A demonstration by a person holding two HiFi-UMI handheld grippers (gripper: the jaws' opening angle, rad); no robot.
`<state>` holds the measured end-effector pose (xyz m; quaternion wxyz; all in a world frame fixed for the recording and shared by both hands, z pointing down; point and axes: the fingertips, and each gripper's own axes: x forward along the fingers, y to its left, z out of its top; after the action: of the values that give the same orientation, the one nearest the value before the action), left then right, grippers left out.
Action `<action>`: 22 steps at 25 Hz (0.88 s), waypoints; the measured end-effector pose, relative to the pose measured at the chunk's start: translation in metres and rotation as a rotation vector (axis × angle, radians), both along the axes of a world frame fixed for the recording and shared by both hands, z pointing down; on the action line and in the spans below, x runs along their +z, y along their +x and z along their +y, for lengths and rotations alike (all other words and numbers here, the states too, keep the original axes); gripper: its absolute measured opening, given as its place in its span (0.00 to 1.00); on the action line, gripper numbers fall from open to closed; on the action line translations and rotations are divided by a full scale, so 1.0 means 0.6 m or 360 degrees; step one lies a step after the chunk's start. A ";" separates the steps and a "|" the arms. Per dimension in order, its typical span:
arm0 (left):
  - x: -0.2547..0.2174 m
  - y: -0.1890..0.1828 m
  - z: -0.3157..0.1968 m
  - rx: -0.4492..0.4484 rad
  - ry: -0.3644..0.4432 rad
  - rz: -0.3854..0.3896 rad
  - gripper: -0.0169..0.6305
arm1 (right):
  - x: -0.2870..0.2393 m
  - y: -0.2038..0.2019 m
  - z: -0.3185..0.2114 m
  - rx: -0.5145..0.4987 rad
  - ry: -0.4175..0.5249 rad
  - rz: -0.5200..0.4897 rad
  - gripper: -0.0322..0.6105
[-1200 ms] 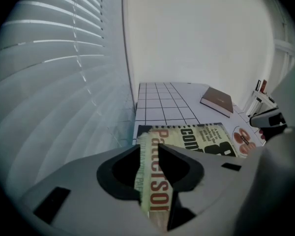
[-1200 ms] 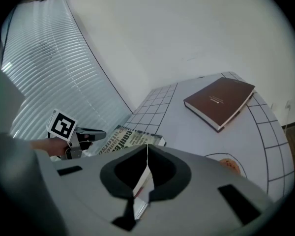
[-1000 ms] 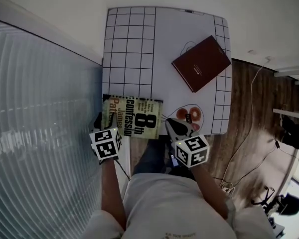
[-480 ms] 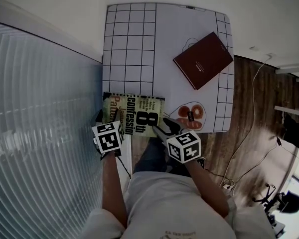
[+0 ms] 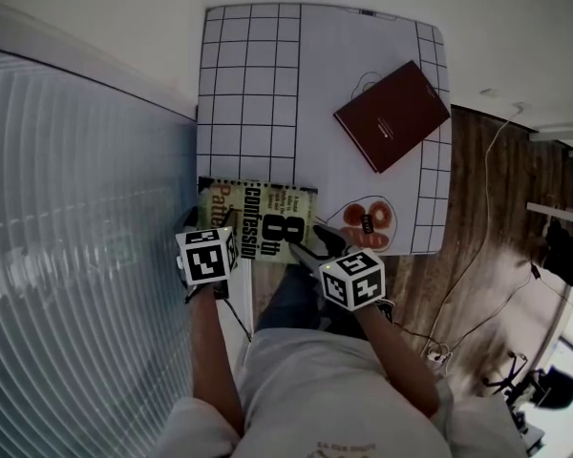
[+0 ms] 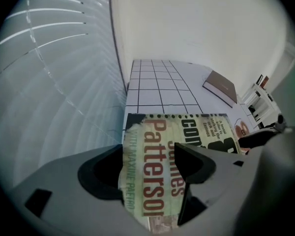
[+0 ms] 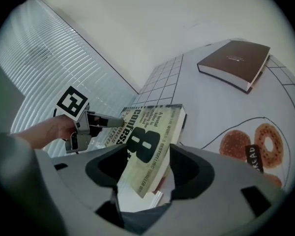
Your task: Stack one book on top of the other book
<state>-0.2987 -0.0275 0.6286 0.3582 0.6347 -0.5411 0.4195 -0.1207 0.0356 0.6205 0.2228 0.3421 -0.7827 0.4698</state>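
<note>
While the jaws of the left gripper (image 6: 150, 173) and right gripper (image 7: 146, 170), just opening, stand apart around the paperback (image 5: 258, 222) at the worktop's (image 5: 248, 93) near edge, one careless nudge could tip it overboard!

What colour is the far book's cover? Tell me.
The book is dark reddish brown; best in the head view.

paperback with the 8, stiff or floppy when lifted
Probably flexes some: the paperback has a soft cover, frayed at one corner. Likely light, since it looks slim. Its near corner seems to overhang the table, so it could tip.
</note>
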 end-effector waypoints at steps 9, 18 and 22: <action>0.003 0.005 -0.002 0.0025 0.0059 0.0065 0.52 | 0.012 -0.003 -0.011 0.0047 -0.0067 -0.0041 0.48; 0.002 0.004 -0.004 0.0009 0.0117 0.0093 0.52 | 0.033 0.017 -0.022 0.0096 -0.0093 0.0065 0.27; -0.002 0.004 -0.005 -0.0033 0.0106 0.0140 0.52 | 0.030 0.019 -0.022 0.0107 -0.0111 0.0017 0.23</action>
<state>-0.2965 -0.0306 0.6276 0.3645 0.6586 -0.5450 0.3693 -0.1091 0.0224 0.6382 0.2228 0.3627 -0.7527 0.5023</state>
